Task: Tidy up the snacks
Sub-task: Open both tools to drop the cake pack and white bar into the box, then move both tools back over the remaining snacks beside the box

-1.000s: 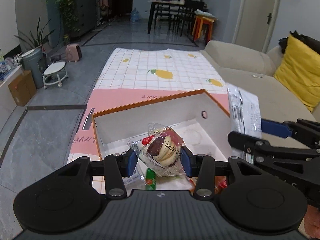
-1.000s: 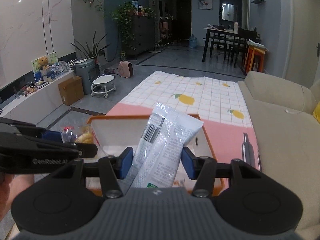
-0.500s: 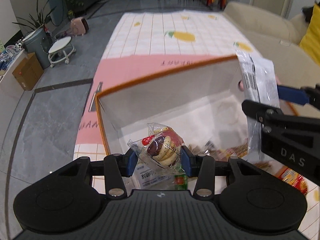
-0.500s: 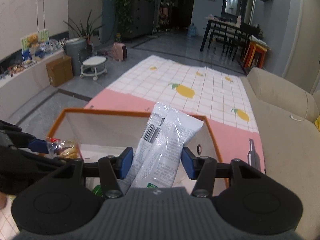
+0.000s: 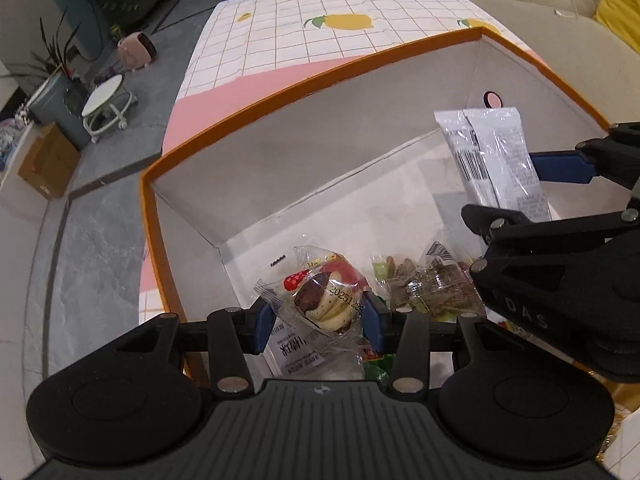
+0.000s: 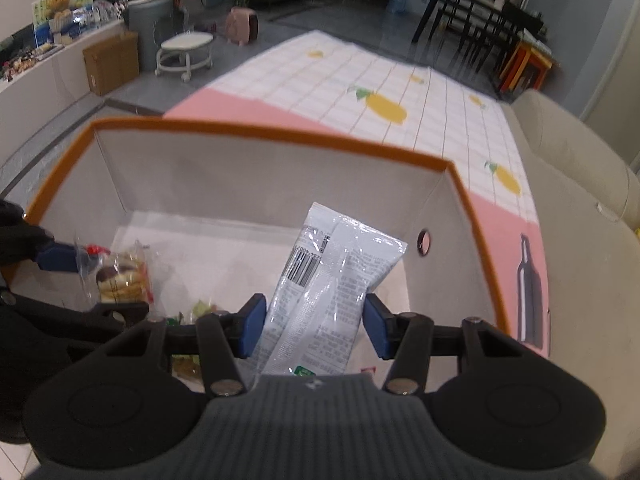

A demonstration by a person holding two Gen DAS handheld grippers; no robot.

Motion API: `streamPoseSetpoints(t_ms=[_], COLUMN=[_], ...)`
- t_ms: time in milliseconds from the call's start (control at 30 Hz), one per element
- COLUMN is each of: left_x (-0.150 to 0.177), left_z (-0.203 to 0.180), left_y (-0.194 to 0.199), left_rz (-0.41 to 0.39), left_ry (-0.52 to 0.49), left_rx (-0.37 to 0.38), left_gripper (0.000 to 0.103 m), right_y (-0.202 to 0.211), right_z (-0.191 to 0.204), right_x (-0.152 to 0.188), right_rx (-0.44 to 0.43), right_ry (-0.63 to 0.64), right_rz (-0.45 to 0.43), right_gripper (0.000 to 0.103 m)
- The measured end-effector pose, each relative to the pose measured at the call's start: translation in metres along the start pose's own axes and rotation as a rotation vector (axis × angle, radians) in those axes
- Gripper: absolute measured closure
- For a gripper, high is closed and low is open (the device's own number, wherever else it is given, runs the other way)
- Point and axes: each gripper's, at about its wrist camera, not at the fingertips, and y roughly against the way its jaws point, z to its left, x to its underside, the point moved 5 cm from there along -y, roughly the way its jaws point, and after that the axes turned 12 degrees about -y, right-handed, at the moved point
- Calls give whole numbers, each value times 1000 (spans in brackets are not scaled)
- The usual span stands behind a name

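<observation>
Snacks: two gripped, a cookie pack (image 5: 326,300) in left tool (image 5: 318,322), white packet (image 6: 332,280) in right tool (image 6: 314,326).

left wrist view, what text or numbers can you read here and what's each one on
"20251228" on the clear cookie packet held in the left tongs.
"DAS" on the right tongs' black body.
Barcode and fine print on the white packet: too small to read.
Characters on the white wrapper beneath: unclear.

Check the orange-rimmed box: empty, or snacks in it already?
Not empty. The orange-rimmed box has several wrapped snacks on its floor at the near end; the far end is bare white floor.
</observation>
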Motion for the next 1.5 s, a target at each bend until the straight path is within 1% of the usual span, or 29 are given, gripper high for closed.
streamPoseSetpoints(t_ms=[133,400,433,500,667,700,733,833,900,1000,1100,1167,1300,1500], left_x=[-4,-5,-5,-5,-5,-5,-5,-6,-7,-9,-11,-11,-8,1], left_z=[-2,-3,-3,-2,-1,0,0,3,5,7,10,13,11,-3], left_y=[-5,-8,-8,-9,-6,-4,-3,1,5,16,27,37,61,97], left_rz=[5,16,16,17,18,15,14,5,-9,-44,-82,-106,-196,-306], left_ry=[-15,-38,-39,-41,-38,-39,-42,-46,-41,-37,-28,-1,39,35], left_rx=[9,-16,-19,-27,-23,-26,-32,-55,-67,-84,-117,-148,-170,-198], left_gripper=[52,51,50,46,41,41,39,34,31,30,28,28,28,28], right_y=[-6,-9,-8,-6,-3,-2,-1,4,9,18,30,40,63,96], right_z=[-1,-3,-3,-3,-4,-4,-4,-4,-5,-8,-14,-19,-29,-48], right_x=[3,8,9,9,9,9,9,6,4,0,-3,-4,-2,12], right_rx=[1,1,0,-7,-12,-12,-12,-7,-10,-11,-6,0,-6,-21], right_ry=[-12,-27,-27,-25,-25,-24,-22,-17,-19,-28,-46,-60,-107,-203], right_rz=[39,65,66,66,65,62,59,44,33,10,-21,-47,-100,-156], right_gripper=[52,50,51,51,47,45,41,36,36,35,35,35,35,34])
